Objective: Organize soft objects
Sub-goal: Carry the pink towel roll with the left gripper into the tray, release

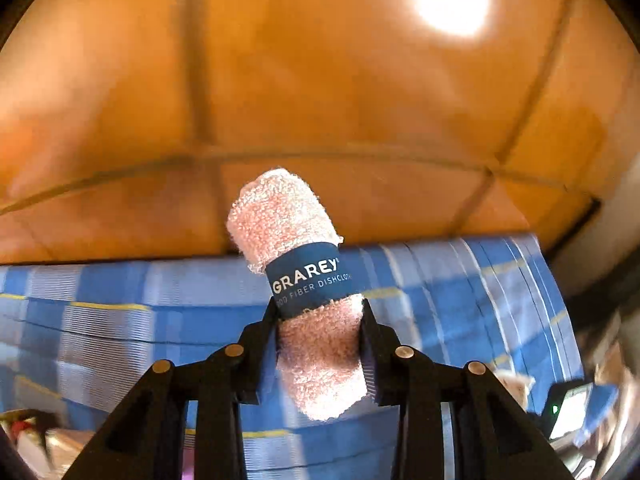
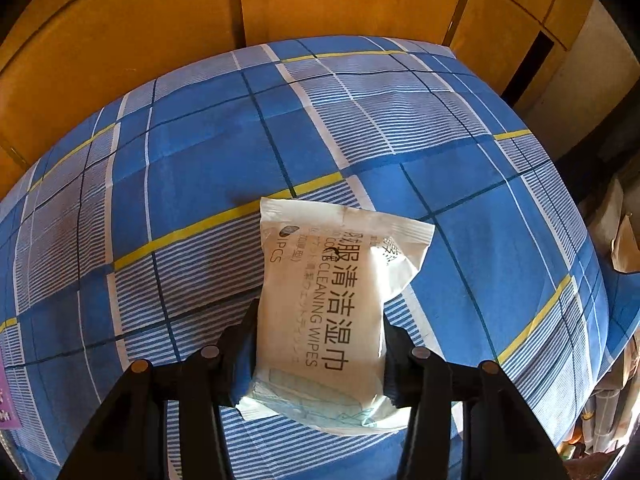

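A rolled pink dishcloth [image 1: 304, 280] with a blue paper band sticks up between the black fingers of my left gripper [image 1: 320, 312], which is shut on its lower half. It hangs in the air above the blue plaid bed cover [image 1: 120, 320], with the orange wooden wall behind it. In the right wrist view a white pack of cleaning wipes [image 2: 332, 304] sits clamped between the fingers of my right gripper [image 2: 320, 320], held just over the plaid bed cover [image 2: 200, 140].
Orange wooden panels [image 2: 120, 40] rise behind the bed. Blurred clutter lies at the lower left [image 1: 36, 436] and lower right [image 1: 568, 408] of the left wrist view. Bags and cloth [image 2: 616, 240] crowd the bed's right edge.
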The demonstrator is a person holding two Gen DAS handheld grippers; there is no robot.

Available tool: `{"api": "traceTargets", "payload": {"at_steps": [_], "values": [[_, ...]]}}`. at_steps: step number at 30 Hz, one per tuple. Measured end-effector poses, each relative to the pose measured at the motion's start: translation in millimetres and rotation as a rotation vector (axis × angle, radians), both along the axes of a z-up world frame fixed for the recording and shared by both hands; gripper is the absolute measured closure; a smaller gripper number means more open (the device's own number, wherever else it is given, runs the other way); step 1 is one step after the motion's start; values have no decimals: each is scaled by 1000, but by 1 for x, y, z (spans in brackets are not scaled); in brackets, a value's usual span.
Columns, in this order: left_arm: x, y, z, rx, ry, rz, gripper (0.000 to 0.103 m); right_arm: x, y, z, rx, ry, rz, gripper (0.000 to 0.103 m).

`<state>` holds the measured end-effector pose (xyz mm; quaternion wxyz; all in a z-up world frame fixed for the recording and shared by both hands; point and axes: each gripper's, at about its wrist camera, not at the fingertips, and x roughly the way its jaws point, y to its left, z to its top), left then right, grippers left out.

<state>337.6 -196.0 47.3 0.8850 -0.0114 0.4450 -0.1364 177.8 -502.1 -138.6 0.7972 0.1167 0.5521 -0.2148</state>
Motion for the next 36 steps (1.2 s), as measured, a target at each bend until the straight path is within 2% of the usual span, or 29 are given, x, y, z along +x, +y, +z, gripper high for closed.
{"api": "traceTargets", "payload": {"at_steps": [4, 8, 16, 22, 29, 36], "values": [[-1, 70, 20, 16, -48, 111, 68, 0, 4, 2, -12, 2, 9, 53], [-12, 141, 21, 21, -60, 223, 68, 0, 5, 1, -28, 2, 18, 53], [-67, 277, 4, 6, -68, 400, 68, -4, 26, 8, -91, -1, 50, 53], [-113, 359, -18, -8, -48, 490, 68, -2, 33, 9, -133, 6, 67, 53], [-174, 425, -54, -23, -13, 548, 68, -4, 37, 11, -149, 6, 72, 53], [-227, 465, -101, -46, 68, 547, 68, -1, 48, 12, -223, 20, 103, 54]]}}
